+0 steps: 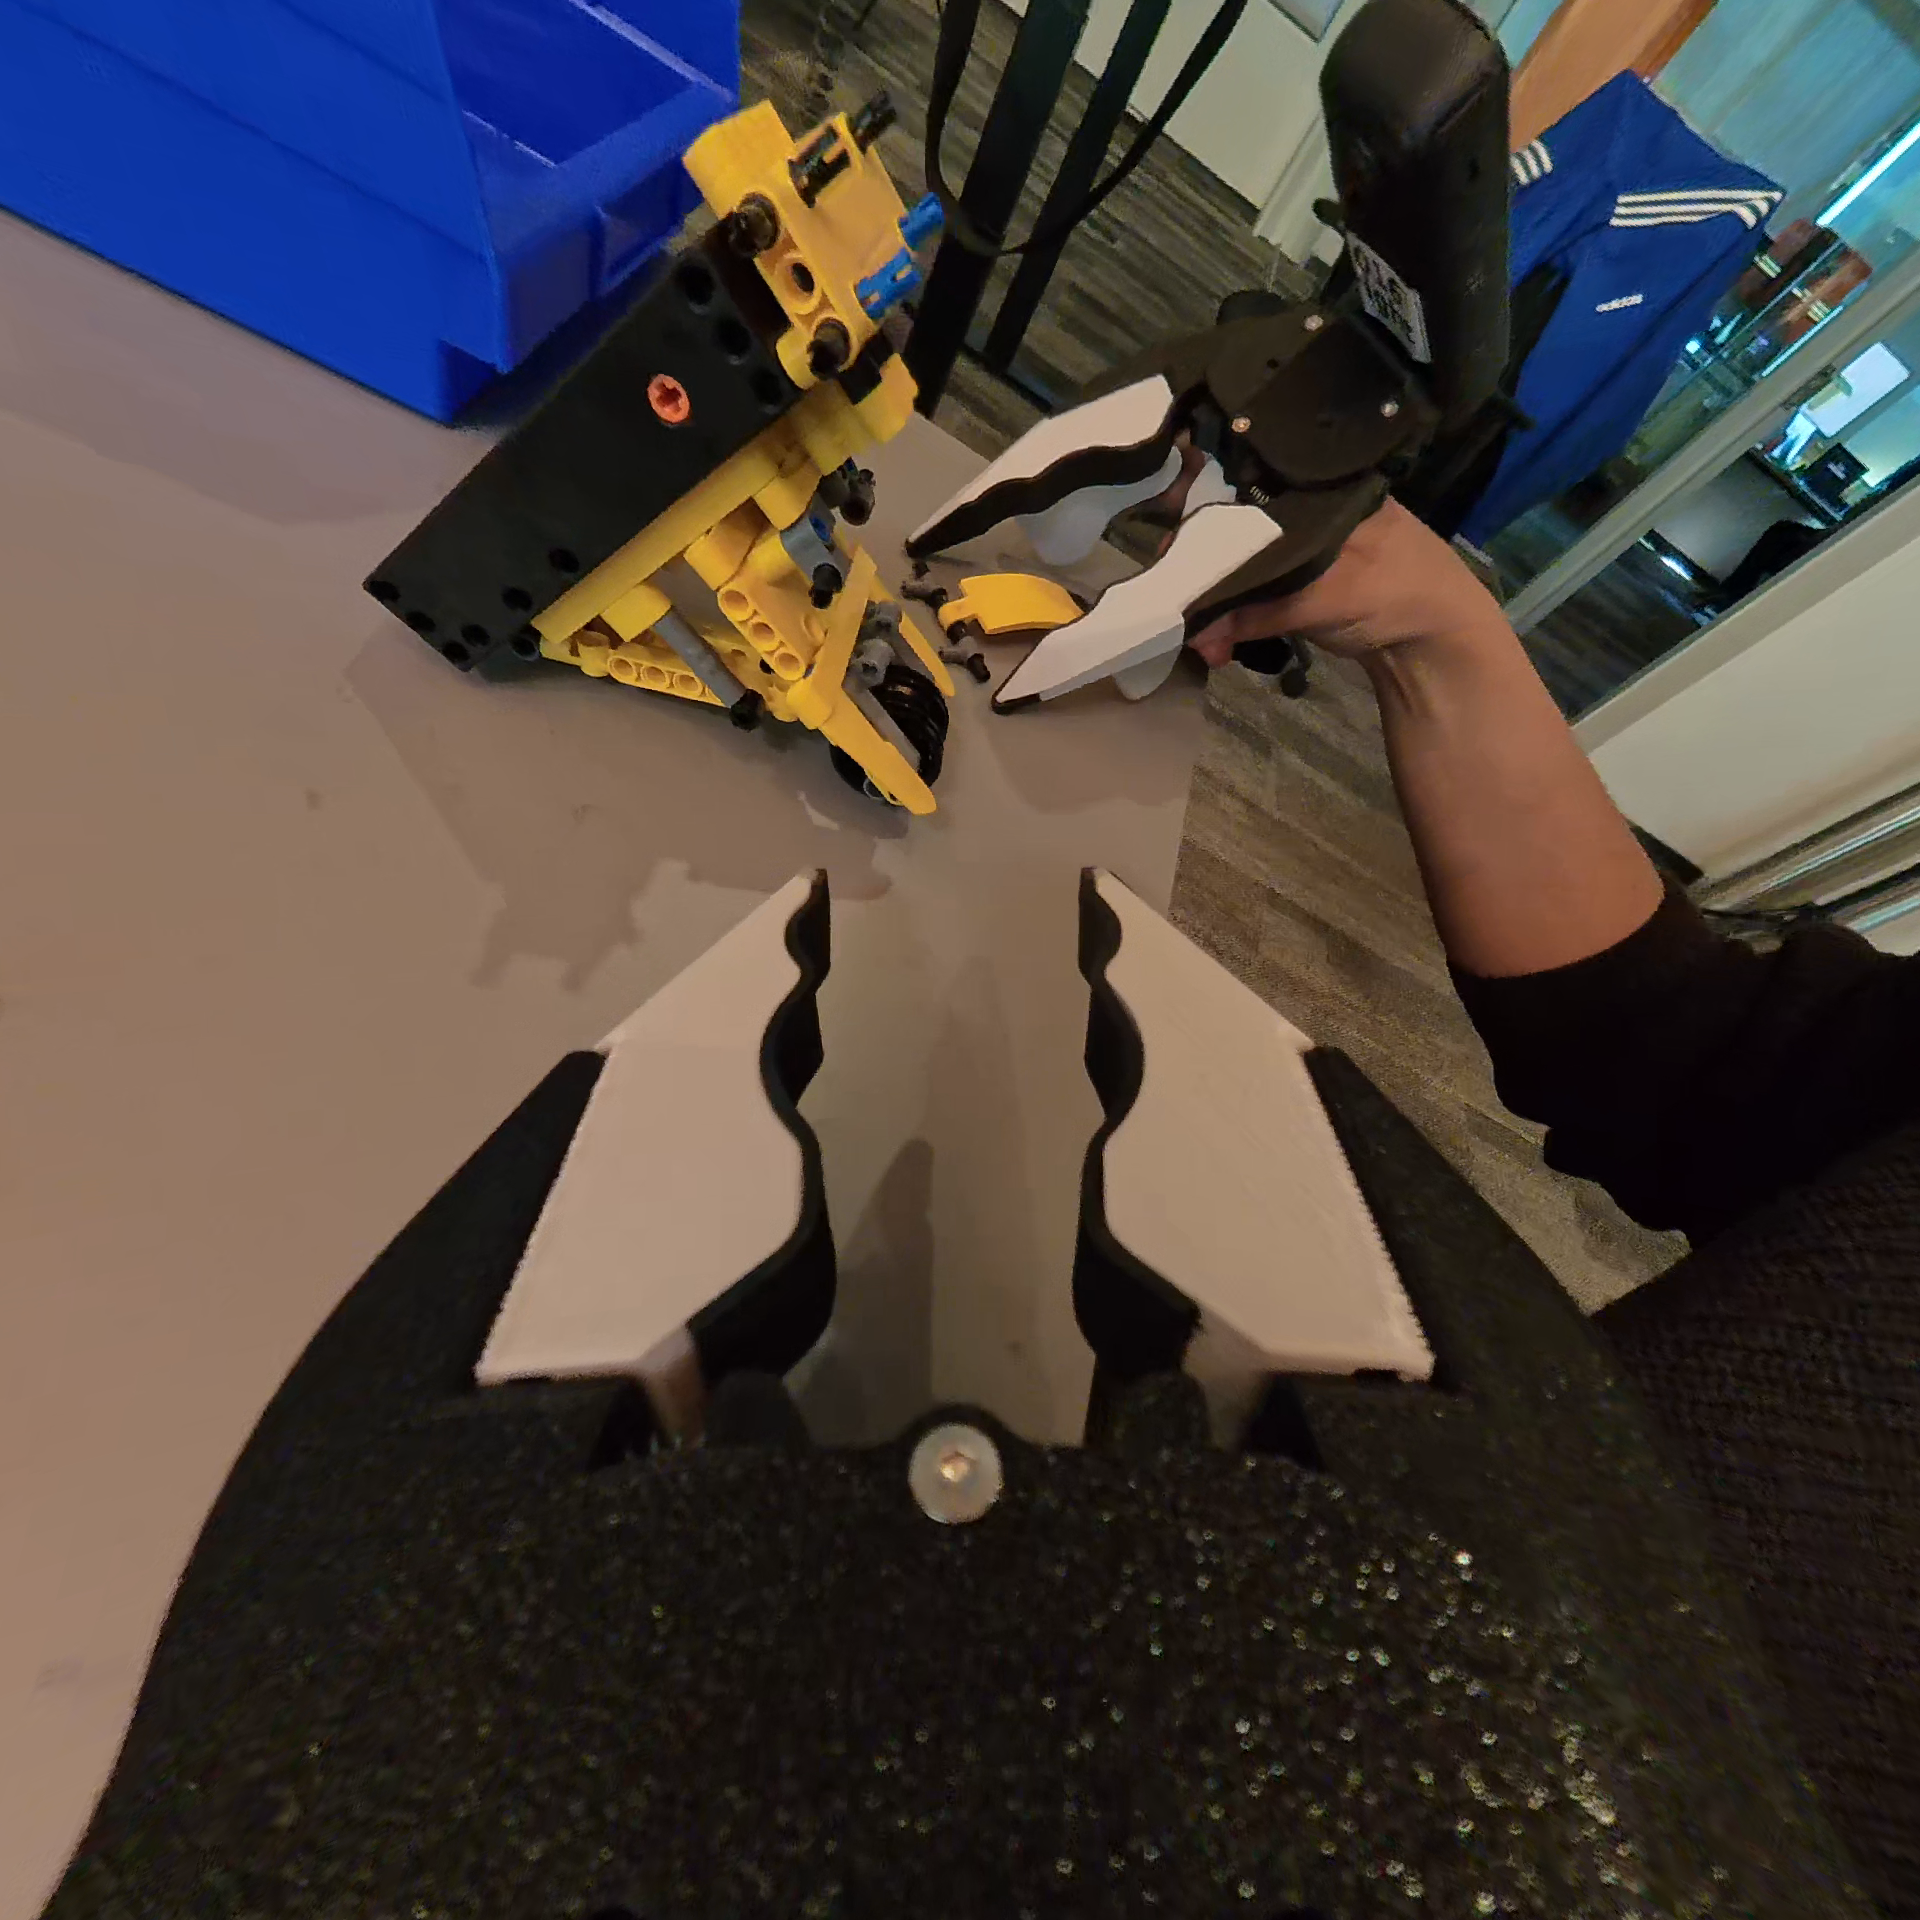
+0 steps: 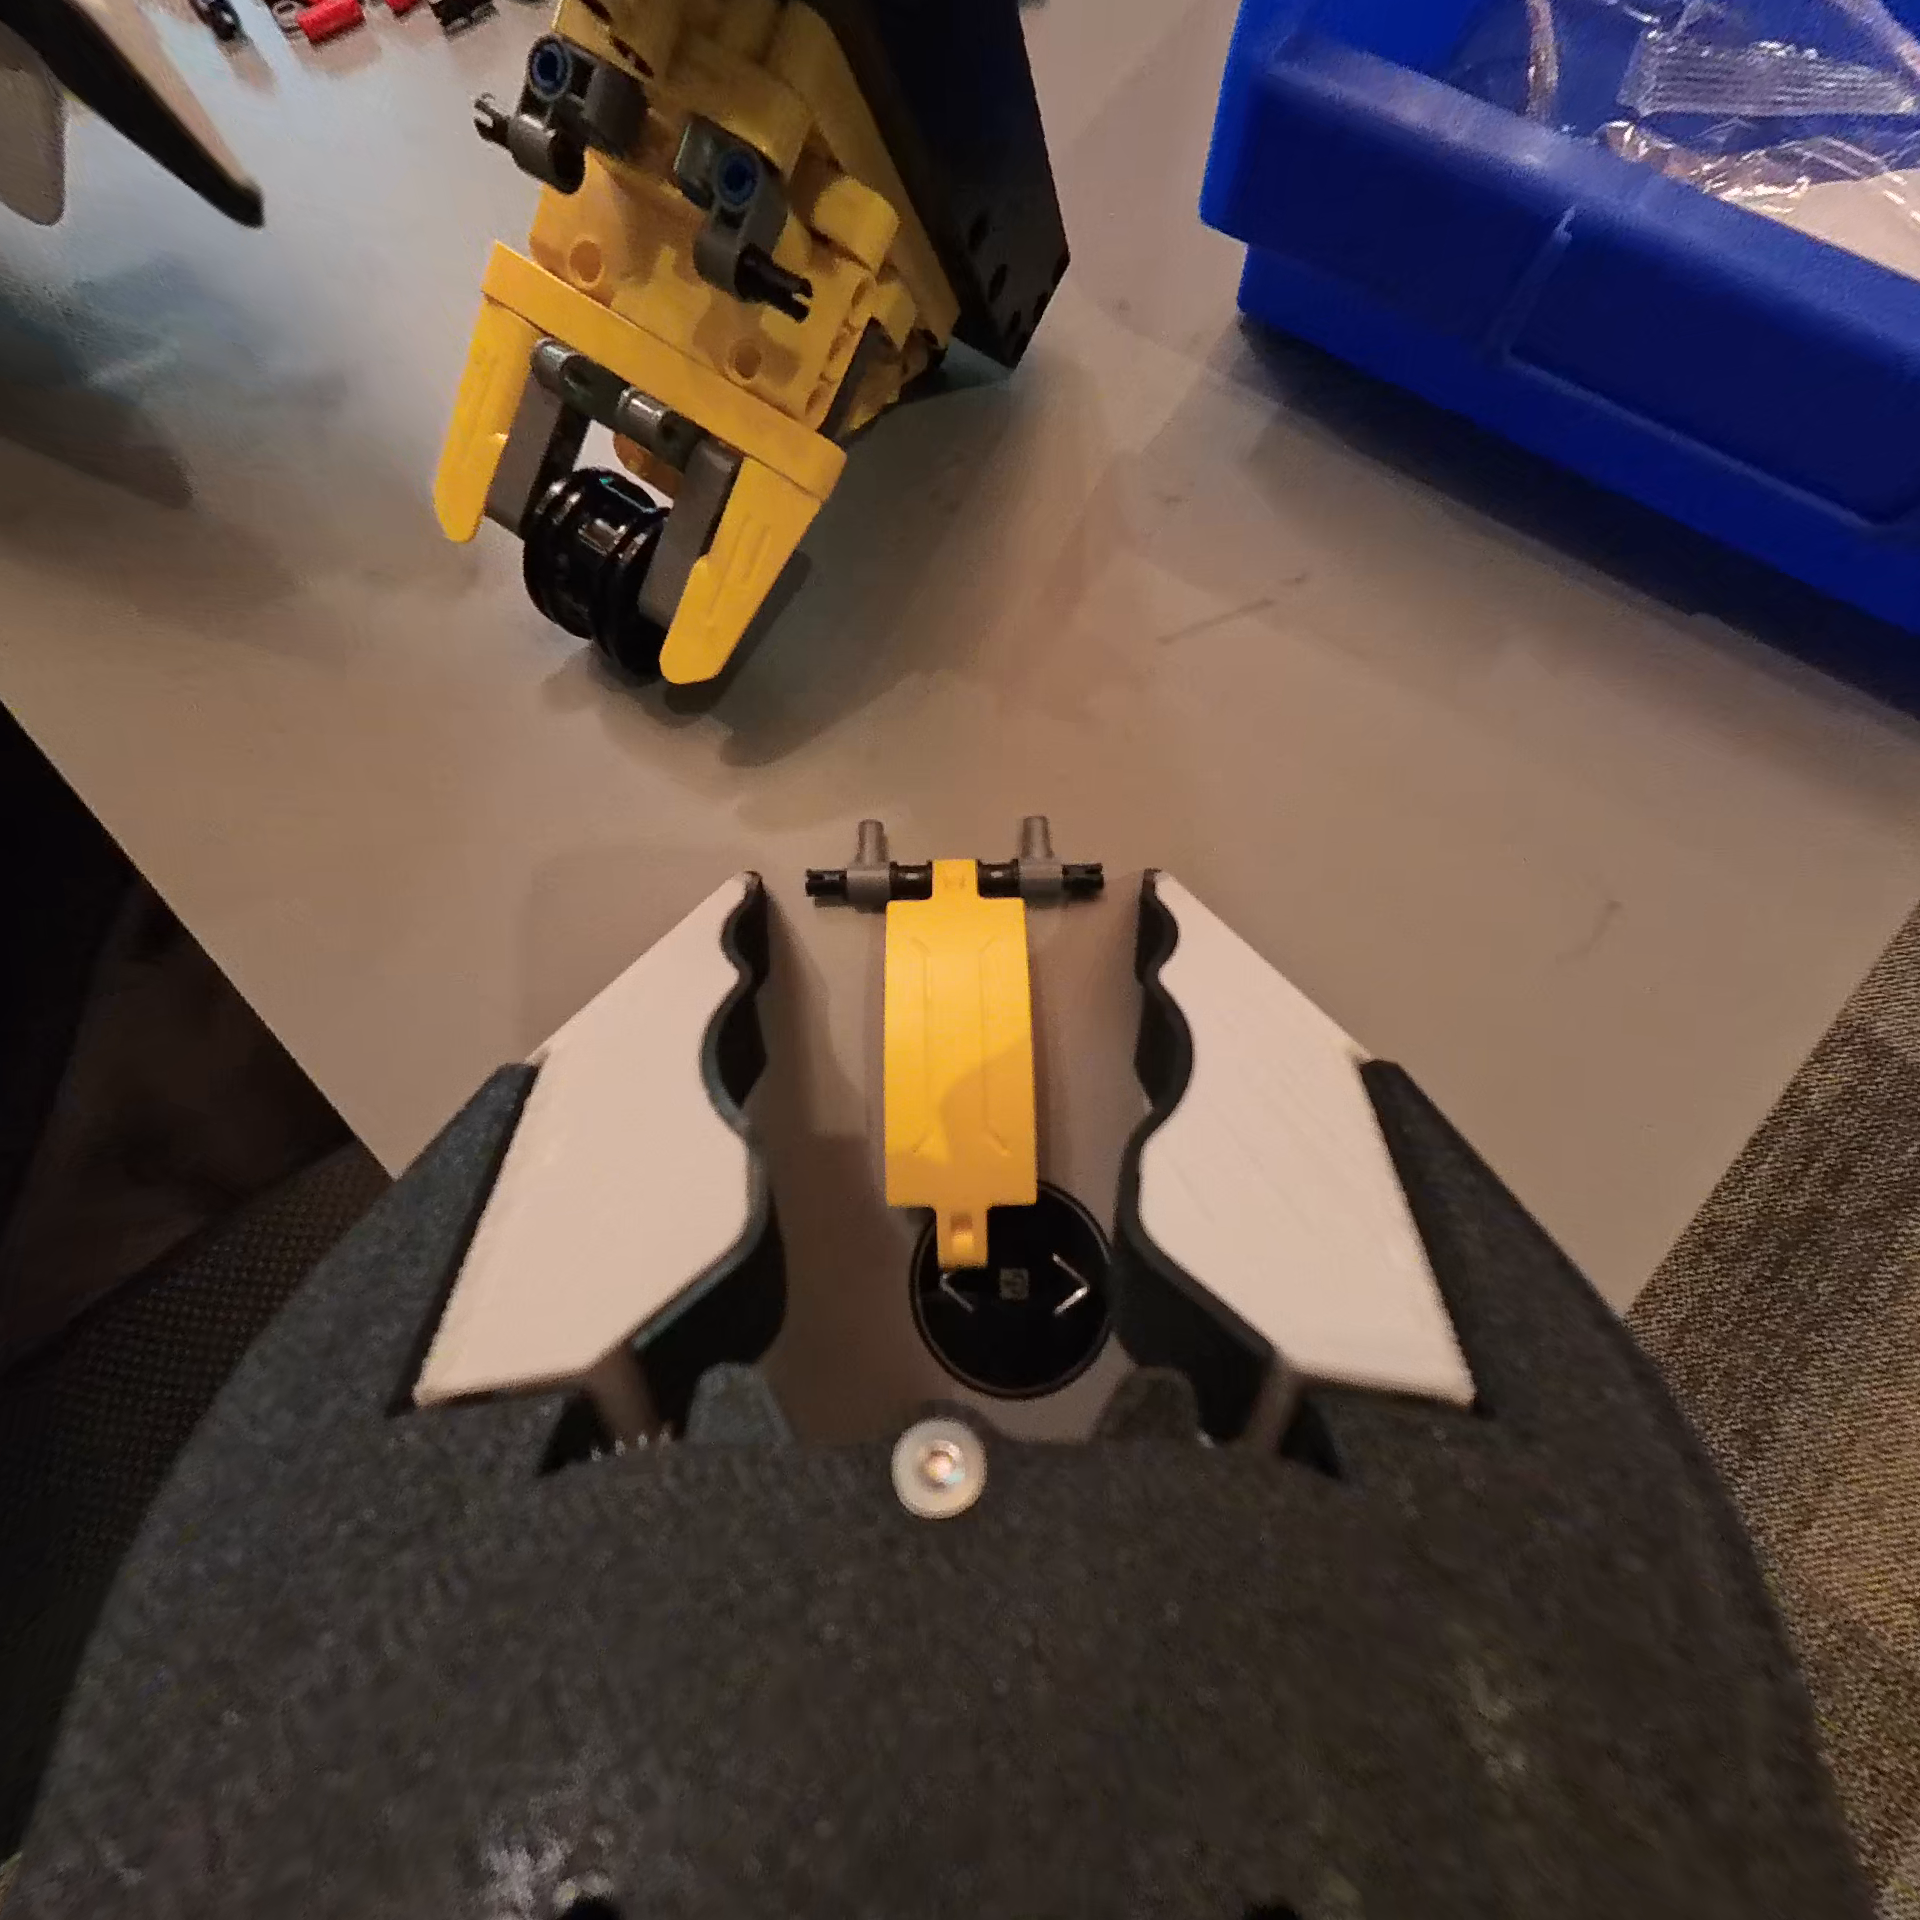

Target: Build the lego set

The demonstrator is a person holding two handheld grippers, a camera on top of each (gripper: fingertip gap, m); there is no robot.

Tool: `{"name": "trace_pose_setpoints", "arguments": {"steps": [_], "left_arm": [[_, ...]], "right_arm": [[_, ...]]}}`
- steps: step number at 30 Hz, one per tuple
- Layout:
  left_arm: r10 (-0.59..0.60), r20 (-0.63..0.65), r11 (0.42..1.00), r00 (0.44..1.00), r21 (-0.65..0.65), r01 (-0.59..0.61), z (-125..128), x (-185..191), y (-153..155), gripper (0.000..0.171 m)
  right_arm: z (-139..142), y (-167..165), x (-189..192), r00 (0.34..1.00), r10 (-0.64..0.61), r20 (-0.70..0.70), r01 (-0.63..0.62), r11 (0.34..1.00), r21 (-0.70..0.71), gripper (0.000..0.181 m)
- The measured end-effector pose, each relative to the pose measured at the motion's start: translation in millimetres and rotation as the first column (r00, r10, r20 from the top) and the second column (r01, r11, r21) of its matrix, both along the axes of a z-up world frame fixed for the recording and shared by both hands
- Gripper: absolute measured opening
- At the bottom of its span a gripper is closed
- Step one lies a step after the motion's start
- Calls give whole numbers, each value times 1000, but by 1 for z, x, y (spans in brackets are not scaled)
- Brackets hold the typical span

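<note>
A yellow and black brick-built vehicle model [image 1: 665, 520] lies tilted on the grey table [image 1: 260, 883]; its front fork holds a black wheel [image 2: 592, 551]. The model also shows in the right wrist view [image 2: 675, 281]. A loose yellow curved panel [image 2: 961, 1049] with grey and black pins at its far end lies on the table between the open fingers of my right gripper [image 2: 951, 883], not touched. It also shows in the left wrist view [image 1: 1013, 603] under my right gripper [image 1: 966, 623]. My left gripper [image 1: 951, 883] is open and empty, short of the model's wheel.
A blue plastic bin [image 1: 343, 187] stands behind the model; in the right wrist view [image 2: 1558, 260] it holds clear plastic. A round black disc [image 2: 1013, 1309] is set in the table near its edge. The table edge drops to carpet [image 1: 1330, 935] at right. A person's arm [image 1: 1507, 831] holds the right gripper.
</note>
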State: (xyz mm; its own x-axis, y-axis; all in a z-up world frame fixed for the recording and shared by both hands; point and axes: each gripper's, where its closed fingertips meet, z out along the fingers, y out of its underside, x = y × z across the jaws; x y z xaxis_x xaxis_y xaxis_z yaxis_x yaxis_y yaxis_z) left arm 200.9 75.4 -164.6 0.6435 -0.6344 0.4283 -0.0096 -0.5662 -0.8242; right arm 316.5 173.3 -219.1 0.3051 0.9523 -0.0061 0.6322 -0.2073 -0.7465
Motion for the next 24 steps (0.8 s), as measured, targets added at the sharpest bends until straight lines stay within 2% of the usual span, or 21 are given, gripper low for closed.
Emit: {"name": "trace_pose_setpoints", "arguments": {"steps": [6,11,19,24], "left_arm": [[14,8,1000,1000,7,-14,3,-6,-13,48],[43,28,998,999,44,-45,16,-15,-22,48],[70,18,992,997,104,-71,27,-22,-57,48],[66,125,993,990,92,-77,41,-24,-79,48]], "right_arm": [[0,-1,-1,1000,8,0,-8,1000,-1,71],[0,-1,-1,1000,13,2,-13,1000,1,70],[0,2,0,1000,8,-2,-8,1000,-1,65],[0,0,0,1000,7,-4,-7,1000,12,56]]}}
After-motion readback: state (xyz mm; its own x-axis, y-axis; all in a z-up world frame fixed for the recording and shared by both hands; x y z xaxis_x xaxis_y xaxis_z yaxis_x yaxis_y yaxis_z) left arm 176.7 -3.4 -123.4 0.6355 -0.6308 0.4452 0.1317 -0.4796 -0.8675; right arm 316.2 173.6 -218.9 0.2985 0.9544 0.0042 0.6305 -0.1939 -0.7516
